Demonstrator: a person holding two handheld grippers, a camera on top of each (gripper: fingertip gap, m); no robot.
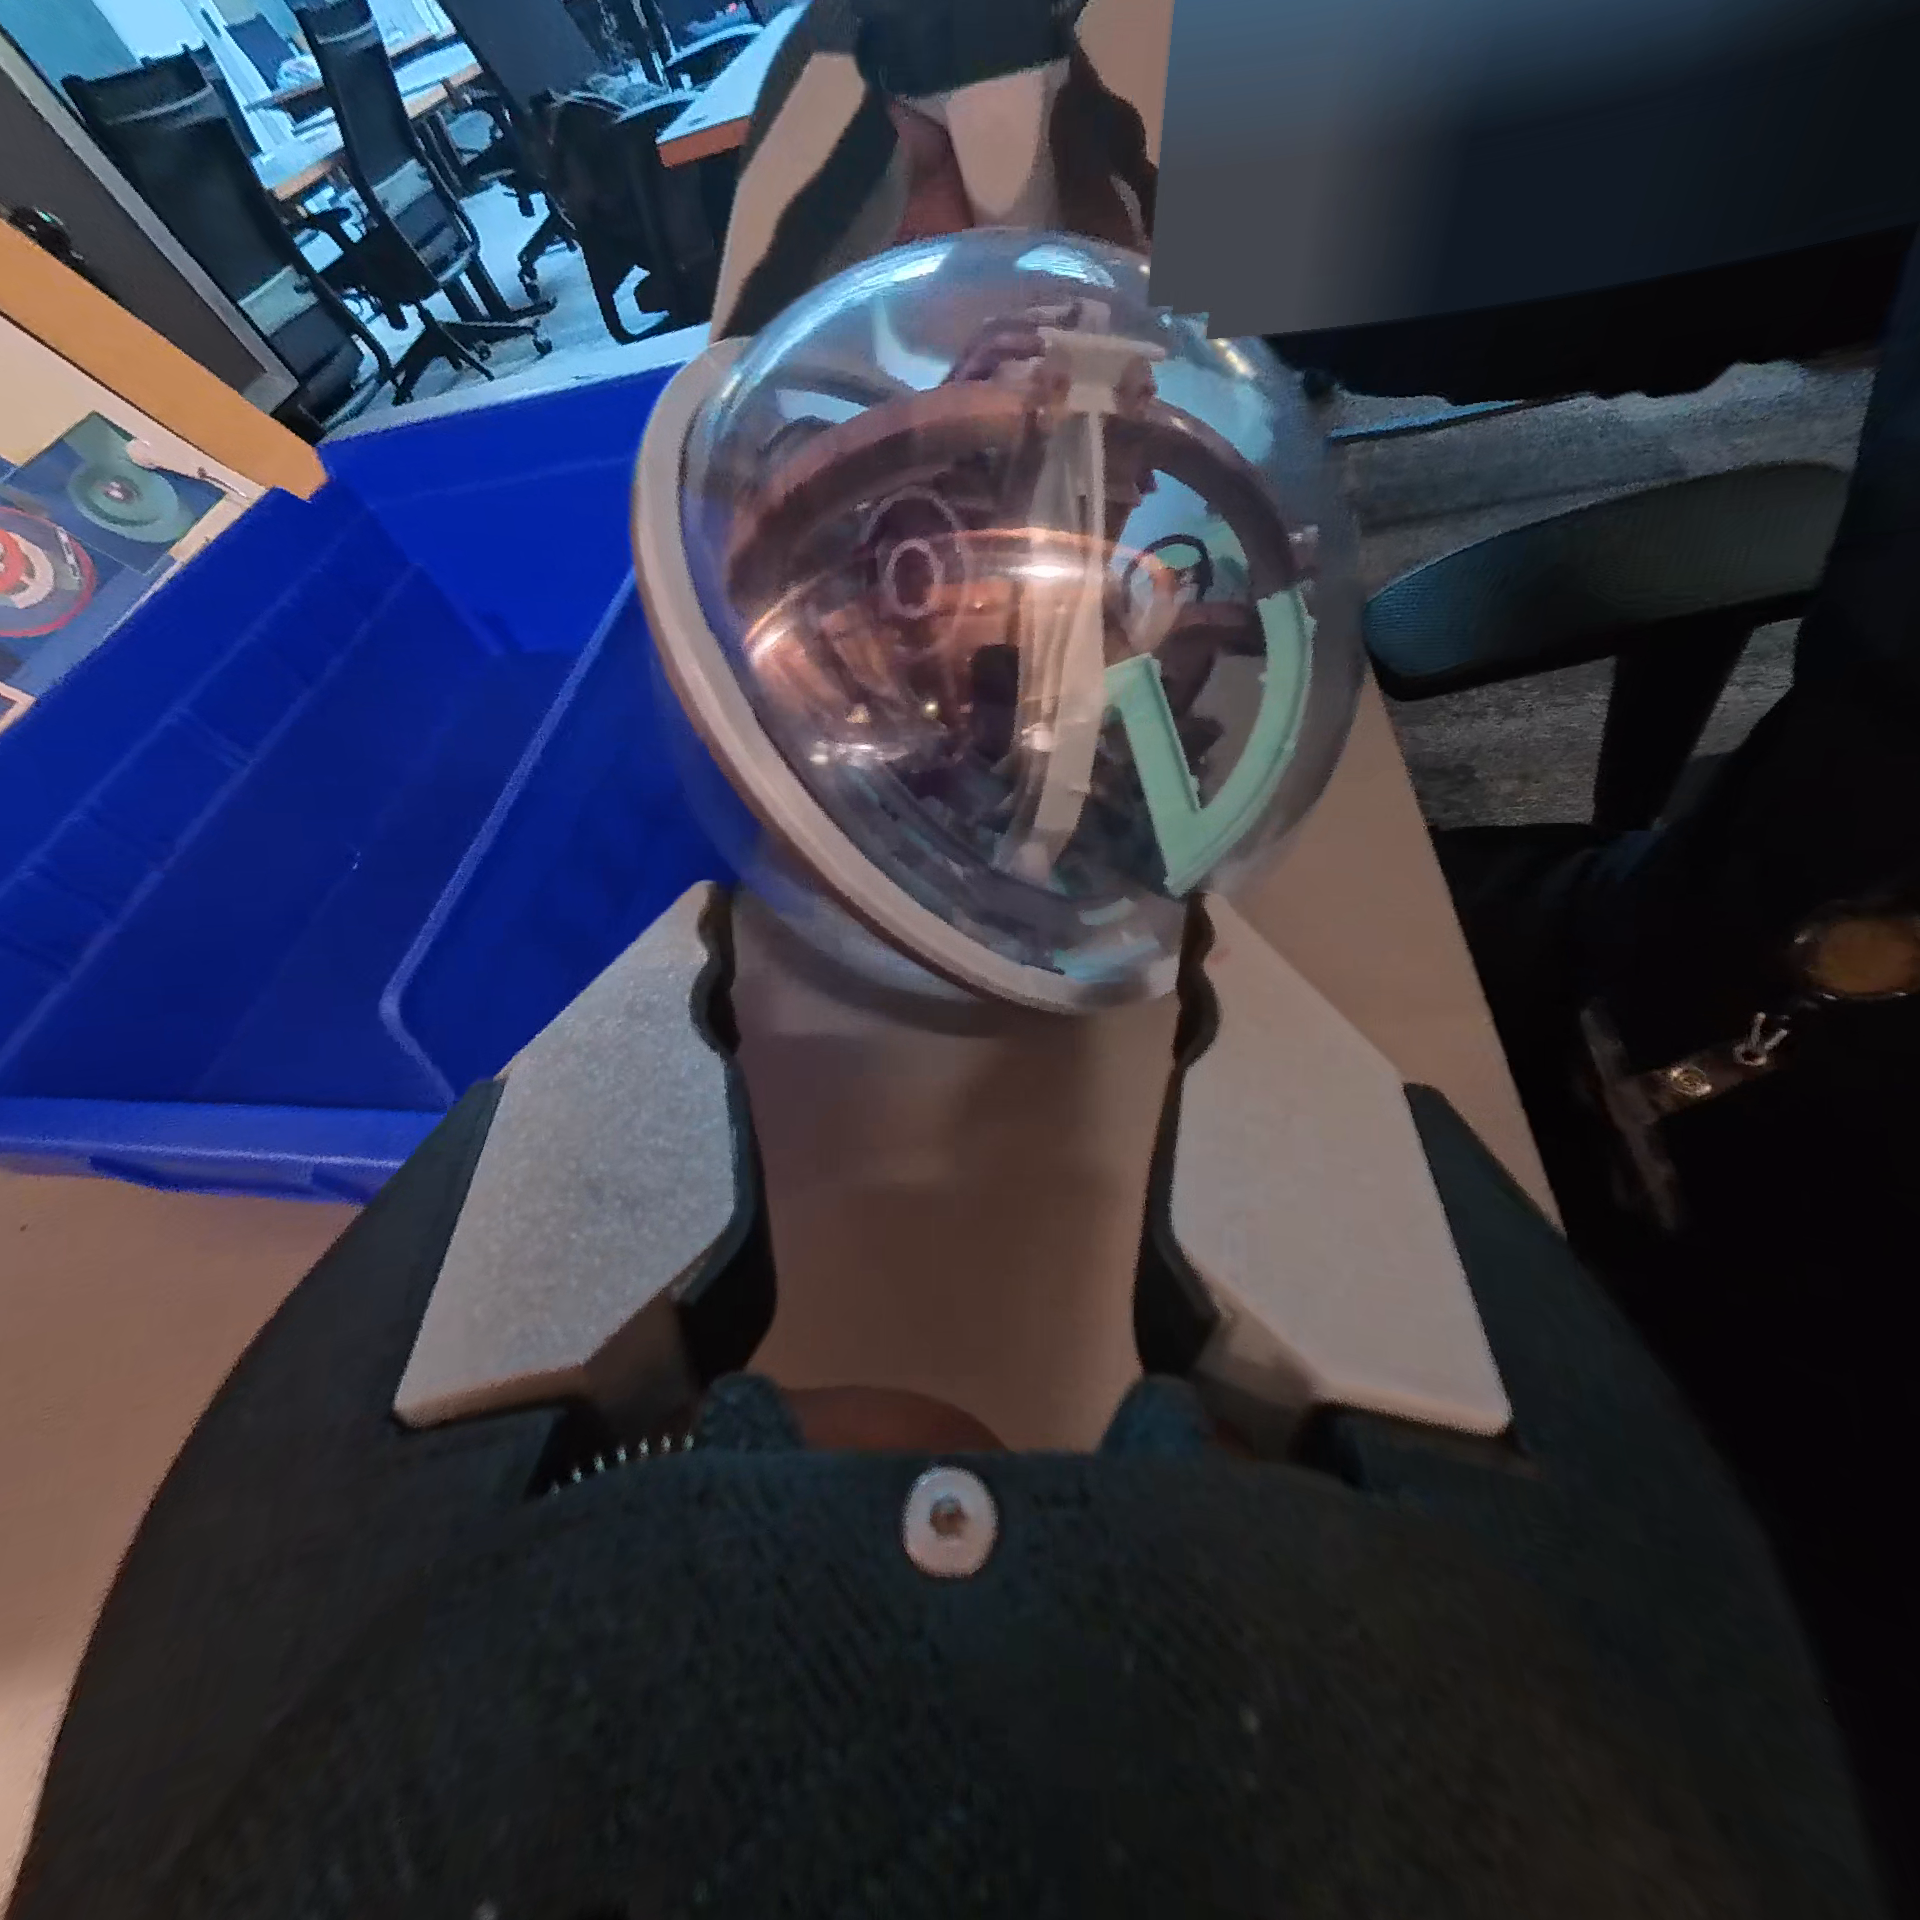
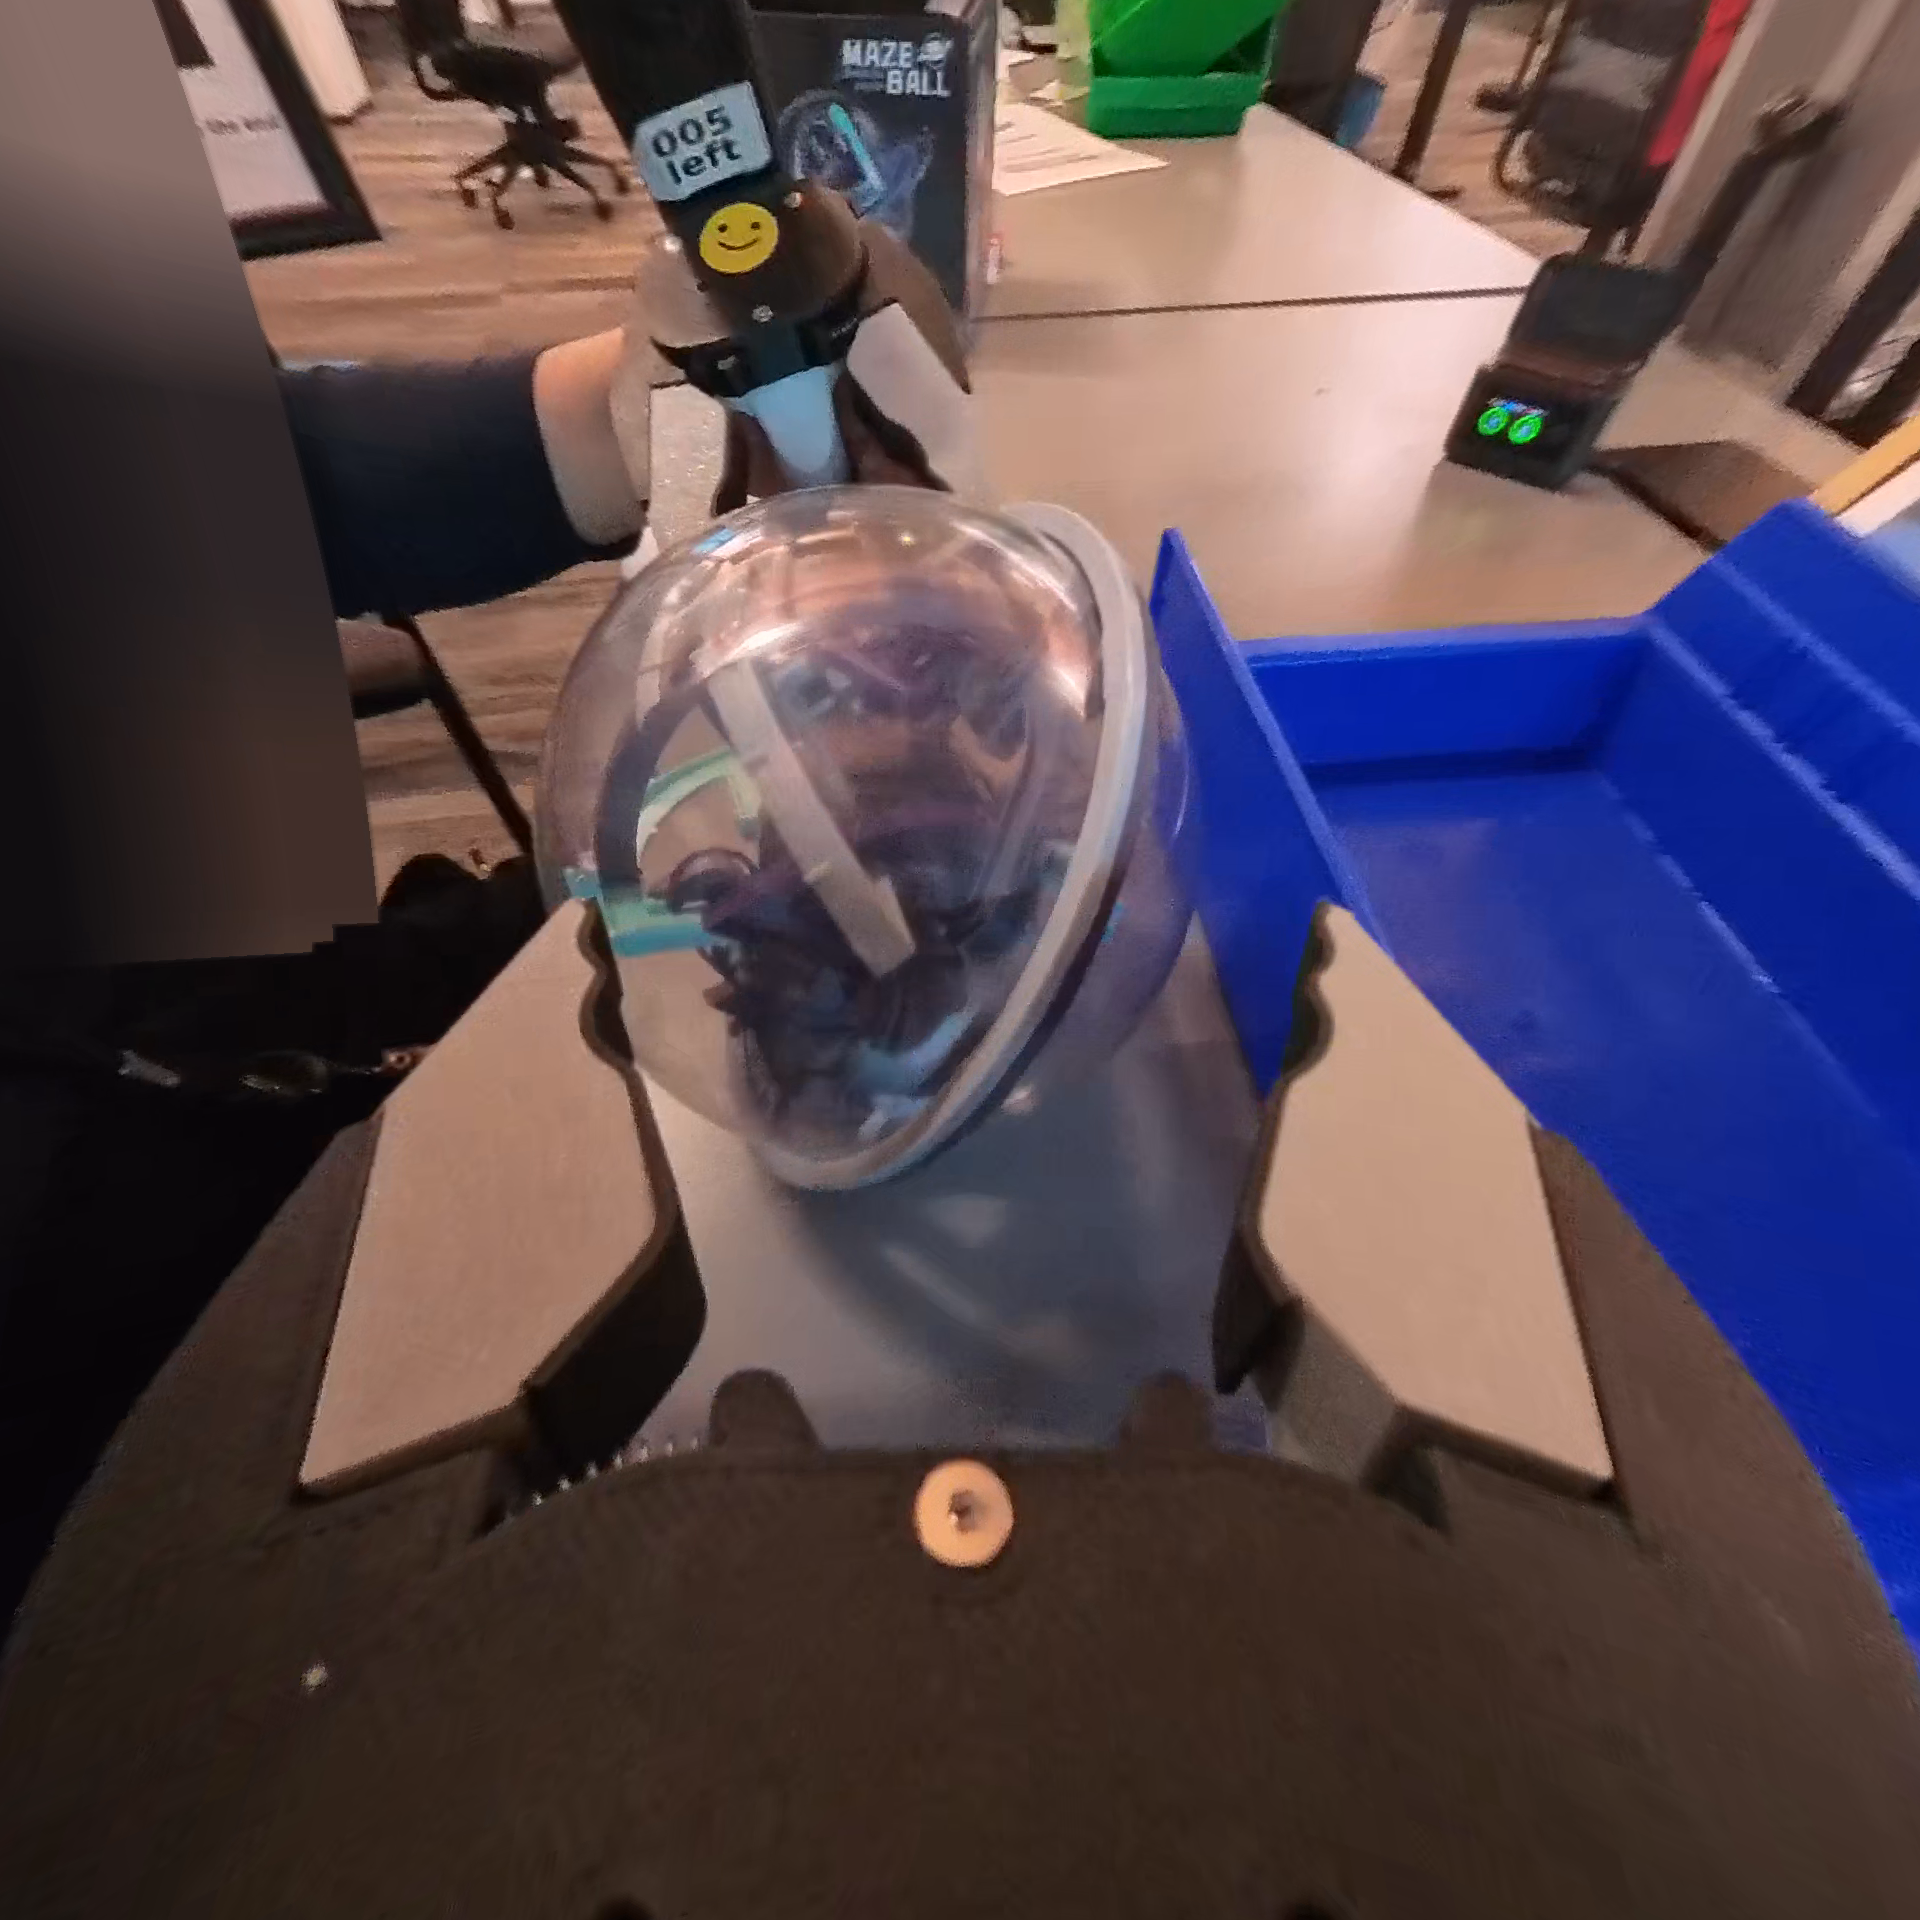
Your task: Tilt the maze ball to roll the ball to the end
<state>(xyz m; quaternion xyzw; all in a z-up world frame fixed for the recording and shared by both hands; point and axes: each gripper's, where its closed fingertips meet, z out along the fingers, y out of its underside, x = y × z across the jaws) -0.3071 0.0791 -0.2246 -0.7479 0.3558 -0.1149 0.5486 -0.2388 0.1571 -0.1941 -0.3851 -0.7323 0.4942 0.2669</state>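
Observation:
The maze ball (image 1: 987, 623) is a clear sphere with a grey ring around its middle and purple, mint and grey tracks inside, tilted over the table (image 1: 1351, 1060). My left gripper (image 1: 956, 966) has both fingertips pressed on the sphere's near lower part. In the right wrist view the maze ball (image 2: 862, 831) lies between the wide-spread fingers of my right gripper (image 2: 956, 987). Its left fingertip (image 2: 603, 987) is at the sphere's edge and its right fingertip (image 2: 1309, 997) stands clear of it. The left gripper (image 2: 821, 468) shows behind the sphere. I cannot make out the small ball inside.
A blue bin (image 2: 1558, 883) stands on the table right beside the sphere; it also shows in the left wrist view (image 1: 312, 727). The maze ball's dark box (image 2: 894, 156) and a black device with green lights (image 2: 1538, 395) stand farther back. An office chair (image 1: 1558, 592) is off the table's edge.

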